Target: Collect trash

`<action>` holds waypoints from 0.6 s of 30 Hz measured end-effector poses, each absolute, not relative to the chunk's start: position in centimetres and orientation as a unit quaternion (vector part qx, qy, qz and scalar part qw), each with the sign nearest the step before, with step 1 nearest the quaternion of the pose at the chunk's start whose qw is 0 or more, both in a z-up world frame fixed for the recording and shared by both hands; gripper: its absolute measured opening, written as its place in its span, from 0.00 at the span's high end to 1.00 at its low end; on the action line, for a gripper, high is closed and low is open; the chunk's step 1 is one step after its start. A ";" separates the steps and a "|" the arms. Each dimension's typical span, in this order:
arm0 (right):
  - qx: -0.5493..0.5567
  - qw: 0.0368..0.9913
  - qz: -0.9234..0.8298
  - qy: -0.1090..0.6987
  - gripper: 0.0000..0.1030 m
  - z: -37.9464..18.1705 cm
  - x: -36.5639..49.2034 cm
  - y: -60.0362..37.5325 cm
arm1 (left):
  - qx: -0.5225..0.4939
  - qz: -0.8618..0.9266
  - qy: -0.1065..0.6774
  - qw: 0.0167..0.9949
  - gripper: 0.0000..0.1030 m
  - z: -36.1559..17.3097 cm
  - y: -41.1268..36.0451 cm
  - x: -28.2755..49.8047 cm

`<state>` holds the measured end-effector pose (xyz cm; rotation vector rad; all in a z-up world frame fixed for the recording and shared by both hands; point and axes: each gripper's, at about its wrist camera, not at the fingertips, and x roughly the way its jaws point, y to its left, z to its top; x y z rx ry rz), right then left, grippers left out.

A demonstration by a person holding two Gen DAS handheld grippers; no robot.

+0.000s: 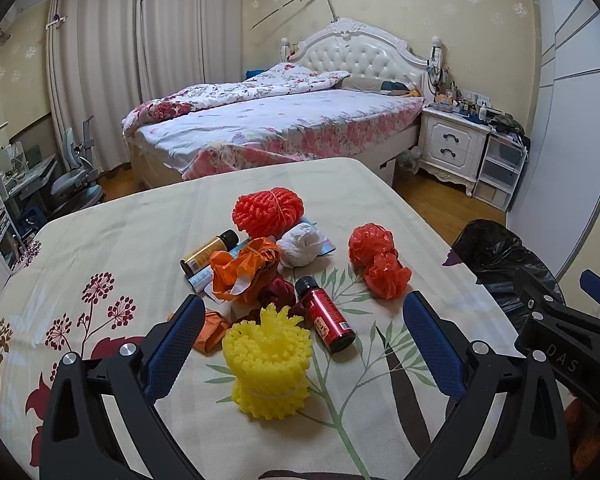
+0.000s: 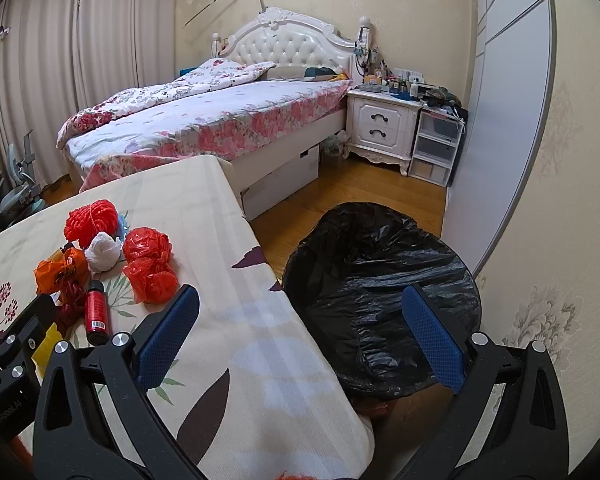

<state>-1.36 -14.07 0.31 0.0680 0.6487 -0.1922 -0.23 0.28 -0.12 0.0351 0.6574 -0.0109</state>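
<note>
A pile of trash lies on the floral tablecloth (image 1: 100, 248): a yellow foam net (image 1: 269, 364), a red bottle (image 1: 325, 314), an orange bag (image 1: 246, 270), a red foam net (image 1: 268, 207), a white wad (image 1: 302, 246), red bags (image 1: 378, 258) and a yellow-labelled bottle (image 1: 208, 252). My left gripper (image 1: 304, 332) is open and empty, with the yellow foam net between its fingers. My right gripper (image 2: 300, 320) is open and empty, above the table edge and the black-lined bin (image 2: 384, 292). The red bags (image 2: 150, 264) and the red bottle (image 2: 97, 312) show at its left.
The bin stands on the wooden floor (image 2: 300, 200) right of the table. A bed (image 1: 276, 120) and a white nightstand (image 1: 452, 144) lie beyond. A desk and chair (image 1: 72, 176) stand at far left. A wardrobe (image 2: 500, 80) lines the right wall.
</note>
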 end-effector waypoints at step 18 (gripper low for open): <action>0.035 0.940 -0.094 0.325 0.04 -0.2 -1.2 -14.2 | 0.015 -0.003 0.327 0.945 0.06 -0.3 0.3 -0.1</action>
